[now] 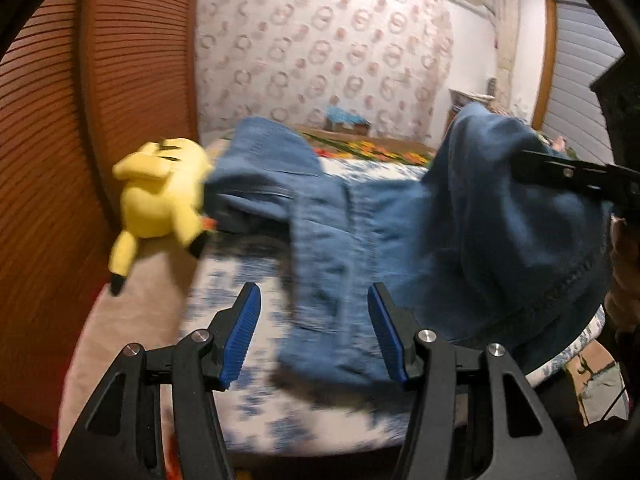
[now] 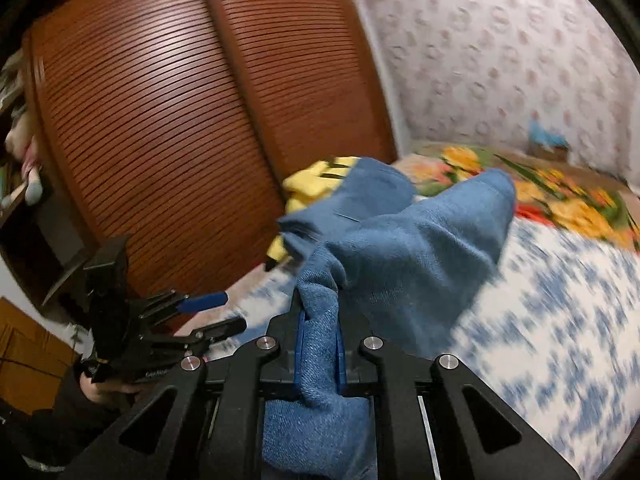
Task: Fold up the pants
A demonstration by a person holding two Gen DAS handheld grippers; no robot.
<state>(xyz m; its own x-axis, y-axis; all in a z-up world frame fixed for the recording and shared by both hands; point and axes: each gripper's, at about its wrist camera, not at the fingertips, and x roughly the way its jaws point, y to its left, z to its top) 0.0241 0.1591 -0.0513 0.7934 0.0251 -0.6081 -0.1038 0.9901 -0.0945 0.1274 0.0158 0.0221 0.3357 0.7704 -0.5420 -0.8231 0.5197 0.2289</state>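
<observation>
Blue denim pants [image 1: 360, 220] lie spread on a bed, with one part lifted at the right. In the right wrist view my right gripper [image 2: 320, 320] is shut on a bunched fold of the pants [image 2: 400, 248], and the cloth hangs from its blue pads. In the left wrist view this right gripper [image 1: 576, 176] shows as a black bar at the raised fabric. My left gripper [image 1: 314, 292] hovers open over the near end of the pants, nothing between its blue pads. It also appears, open, in the right wrist view as the left gripper [image 2: 224, 314].
A yellow plush toy [image 1: 160, 200] lies at the bed's left edge, touching the pants. The bed cover [image 1: 240, 400] is blue and white, with a floral blanket [image 1: 380, 152] further back. Brown slatted wardrobe doors [image 2: 180, 120] stand close on the left. A dark-sleeved hand [image 2: 92, 388] holds the left gripper.
</observation>
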